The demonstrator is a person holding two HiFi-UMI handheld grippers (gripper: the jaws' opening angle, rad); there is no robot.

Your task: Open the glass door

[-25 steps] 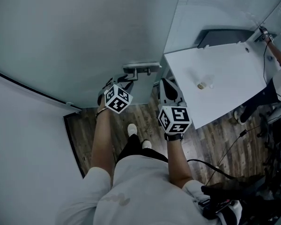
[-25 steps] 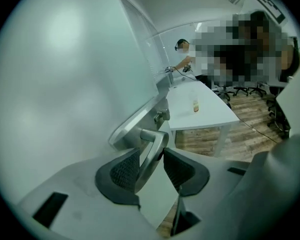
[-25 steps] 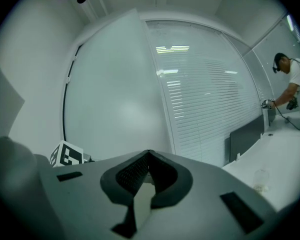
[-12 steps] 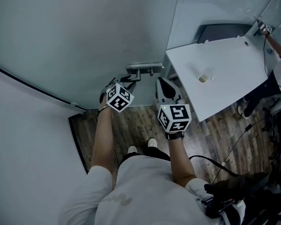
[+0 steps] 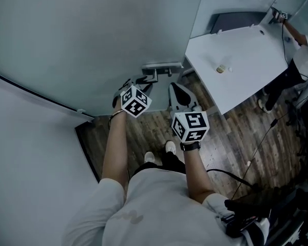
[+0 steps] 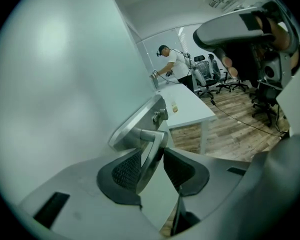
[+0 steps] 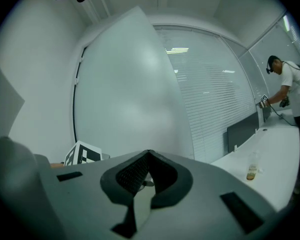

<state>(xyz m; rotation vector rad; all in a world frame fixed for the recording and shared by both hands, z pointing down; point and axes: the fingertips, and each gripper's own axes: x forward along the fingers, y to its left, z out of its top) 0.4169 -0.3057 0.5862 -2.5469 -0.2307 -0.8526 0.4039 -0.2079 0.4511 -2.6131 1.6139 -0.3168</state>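
Glass door (image 5: 92,35) handle (image 6: 146,134) clamped by left gripper (image 6: 153,159); right gripper (image 7: 148,152) closed, table (image 5: 246,55) beside.

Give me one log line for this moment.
left gripper: shut on door handle | right gripper: shut, empty | phase: handle gripped

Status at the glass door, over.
Left gripper clamped on door handle. Right gripper shut, empty, alongside. Glass door ahead; white table close on the handle side.

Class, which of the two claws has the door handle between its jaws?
The left claw: the door handle sits between its jaws. The right claw is shut on nothing.
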